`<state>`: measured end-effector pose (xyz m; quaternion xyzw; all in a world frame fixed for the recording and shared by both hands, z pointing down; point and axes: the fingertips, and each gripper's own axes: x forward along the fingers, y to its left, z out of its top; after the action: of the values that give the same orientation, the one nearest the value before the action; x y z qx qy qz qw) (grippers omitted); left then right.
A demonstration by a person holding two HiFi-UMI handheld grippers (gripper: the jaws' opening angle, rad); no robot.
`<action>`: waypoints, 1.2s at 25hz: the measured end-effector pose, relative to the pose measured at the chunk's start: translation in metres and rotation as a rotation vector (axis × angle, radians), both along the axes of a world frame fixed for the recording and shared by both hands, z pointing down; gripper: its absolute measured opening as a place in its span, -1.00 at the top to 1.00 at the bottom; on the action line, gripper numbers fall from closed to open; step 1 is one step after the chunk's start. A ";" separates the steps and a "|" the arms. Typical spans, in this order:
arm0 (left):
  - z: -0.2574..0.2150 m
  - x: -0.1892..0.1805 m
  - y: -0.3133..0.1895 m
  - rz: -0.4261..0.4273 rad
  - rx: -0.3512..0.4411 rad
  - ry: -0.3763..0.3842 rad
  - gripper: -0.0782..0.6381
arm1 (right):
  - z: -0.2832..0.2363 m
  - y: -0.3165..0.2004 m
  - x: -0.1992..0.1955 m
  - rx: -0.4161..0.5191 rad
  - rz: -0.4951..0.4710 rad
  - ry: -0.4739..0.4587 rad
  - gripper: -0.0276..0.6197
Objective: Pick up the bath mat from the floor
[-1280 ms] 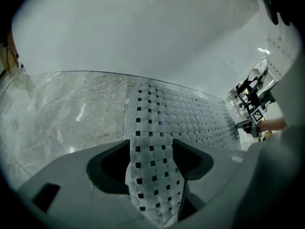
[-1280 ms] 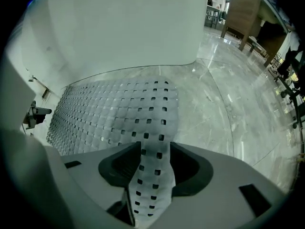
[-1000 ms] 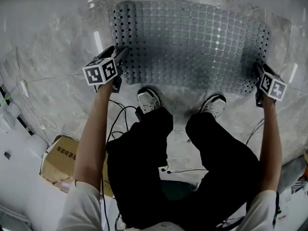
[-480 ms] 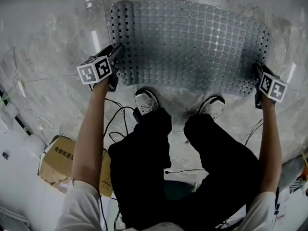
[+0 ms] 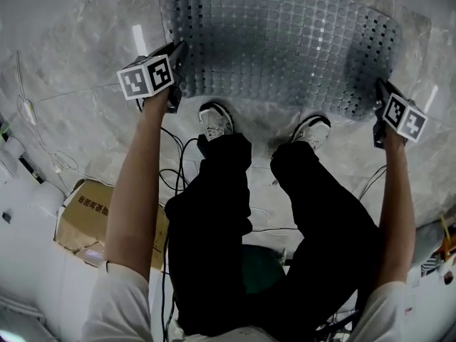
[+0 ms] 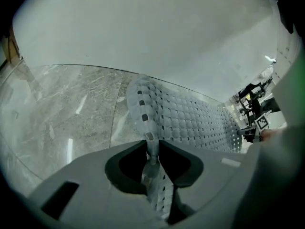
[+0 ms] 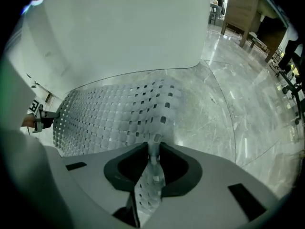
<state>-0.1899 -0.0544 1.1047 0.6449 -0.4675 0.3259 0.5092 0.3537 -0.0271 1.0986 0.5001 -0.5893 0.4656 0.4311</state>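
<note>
The see-through grey bumpy bath mat [image 5: 285, 41] had little square holes. My left tongs [image 6: 151, 151] and right tongs [image 7: 153, 151] were closing, pinching its ends.

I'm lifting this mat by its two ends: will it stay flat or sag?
Probably floppy: the bath mat buckles into a ridge where the closing left claw and right claw pinch its edge. Its middle will likely sag between them. The many holes suggest it's fairly light.

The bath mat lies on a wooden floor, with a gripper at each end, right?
Not wooden: the head view shows a glossy grey stone floor. The bath mat does lie there, left gripper and right gripper at its ends, jaws closing on its edges.
</note>
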 end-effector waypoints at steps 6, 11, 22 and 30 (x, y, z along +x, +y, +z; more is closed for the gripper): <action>-0.044 0.028 0.012 0.049 -0.025 -0.004 0.55 | -0.047 0.004 -0.028 -0.032 -0.061 -0.037 0.70; -0.088 0.046 0.010 0.105 -0.037 0.010 0.56 | -0.087 -0.003 -0.049 -0.043 -0.087 -0.076 0.70; -0.170 0.102 0.017 0.203 -0.062 0.082 0.58 | -0.161 -0.003 -0.110 -0.039 -0.119 -0.173 0.72; -0.226 0.102 0.030 0.213 -0.067 0.091 0.60 | -0.220 0.006 -0.119 -0.030 -0.128 -0.189 0.72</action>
<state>-0.0881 -0.0246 0.8790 0.6877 -0.3617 0.3638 0.5137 0.2345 -0.0209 0.8784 0.4090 -0.6510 0.4908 0.4098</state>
